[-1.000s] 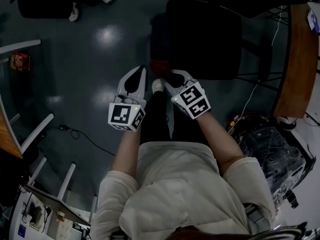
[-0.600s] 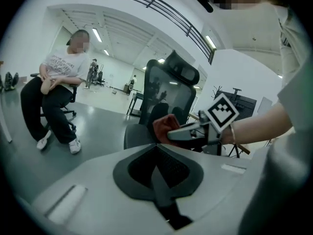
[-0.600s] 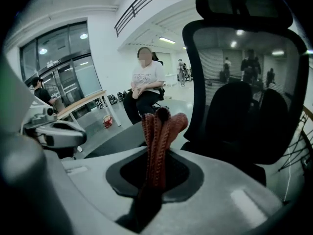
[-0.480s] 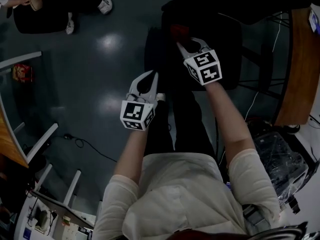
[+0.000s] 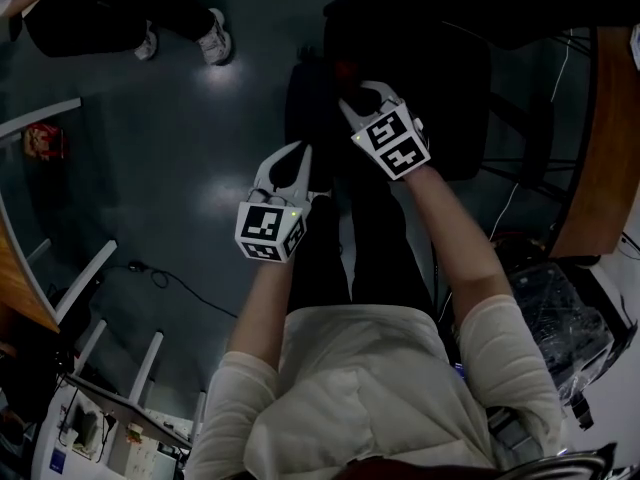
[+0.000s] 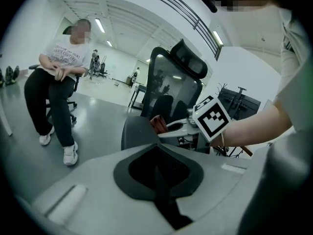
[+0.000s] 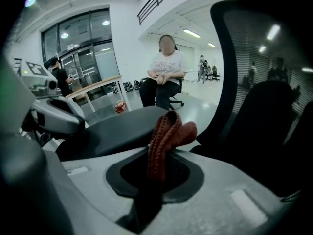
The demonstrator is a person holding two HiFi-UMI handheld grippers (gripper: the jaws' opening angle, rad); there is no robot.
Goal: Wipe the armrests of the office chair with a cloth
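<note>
My right gripper [image 5: 352, 88] is shut on a red knitted cloth [image 5: 345, 69], which pokes up between its pads [image 7: 166, 133]. It is reaching out to the black office chair [image 5: 420, 78] and sits over the chair's left armrest [image 5: 303, 98]. In the right gripper view the dark armrest pad [image 7: 117, 127] lies just beyond the cloth, and the mesh backrest [image 7: 264, 77] rises on the right. My left gripper [image 5: 297, 154] is shut with nothing in it [image 6: 157, 180], and hangs lower, short of the armrest [image 6: 137, 133]. From there I see the right gripper's marker cube [image 6: 211, 117] and the cloth [image 6: 157, 123].
A seated person [image 5: 180, 18] is at the far left on another chair. A wooden desk edge [image 5: 600, 148] runs down the right. A cable [image 5: 170, 278] and white rails [image 5: 70, 278] lie on the floor at left. A plastic-wrapped bundle [image 5: 560, 318] sits lower right.
My right gripper carried the cloth forward from near my legs to the chair's armrest, then drew back slightly. The left gripper shifted a little forward and right.
</note>
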